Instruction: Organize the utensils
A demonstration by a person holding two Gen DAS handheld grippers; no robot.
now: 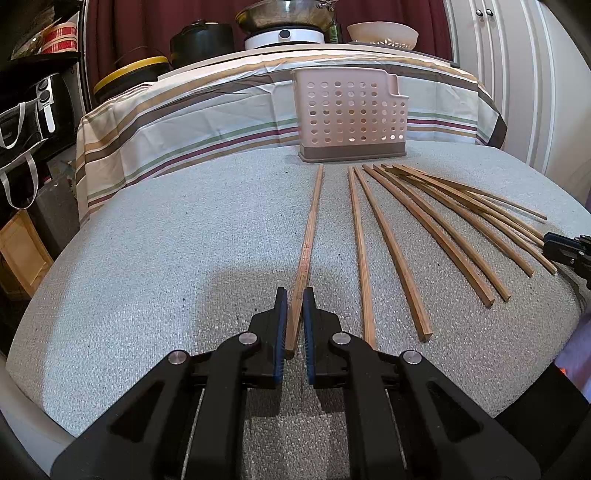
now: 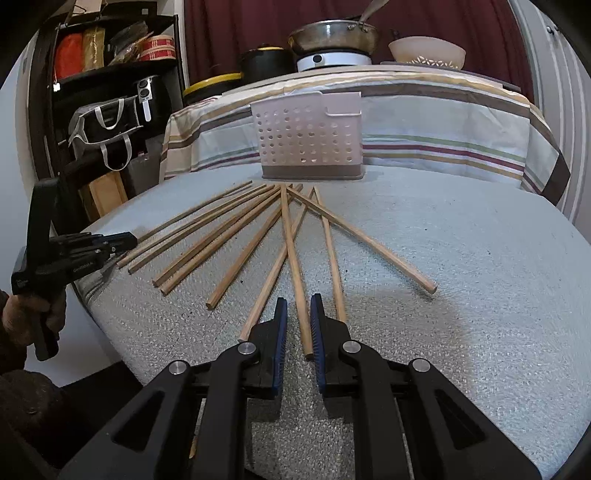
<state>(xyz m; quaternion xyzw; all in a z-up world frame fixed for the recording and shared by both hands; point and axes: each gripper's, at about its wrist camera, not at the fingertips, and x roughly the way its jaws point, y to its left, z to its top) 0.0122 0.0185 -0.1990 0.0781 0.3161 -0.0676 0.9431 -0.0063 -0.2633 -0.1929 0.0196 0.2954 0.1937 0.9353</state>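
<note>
Several wooden chopsticks [image 1: 436,229] lie fanned out on the grey foam mat [image 1: 184,240], their far ends near a beige perforated utensil holder [image 1: 351,114] that stands upright at the mat's far edge. My left gripper [image 1: 294,295] is narrowly open with the near end of the leftmost chopstick [image 1: 308,243] between its jaws. My right gripper [image 2: 298,304] is narrowly open astride the near end of a middle chopstick [image 2: 293,258]. The holder [image 2: 308,136] looks empty. The left gripper [image 2: 125,242] also shows at the left of the right wrist view.
Behind the mat a striped cloth [image 1: 207,110] covers a raised table with a pan on a white burner [image 1: 284,35], a black pot [image 1: 201,38] and a cream bowl [image 1: 382,35]. A black shelf [image 2: 107,74] with bags stands to the left.
</note>
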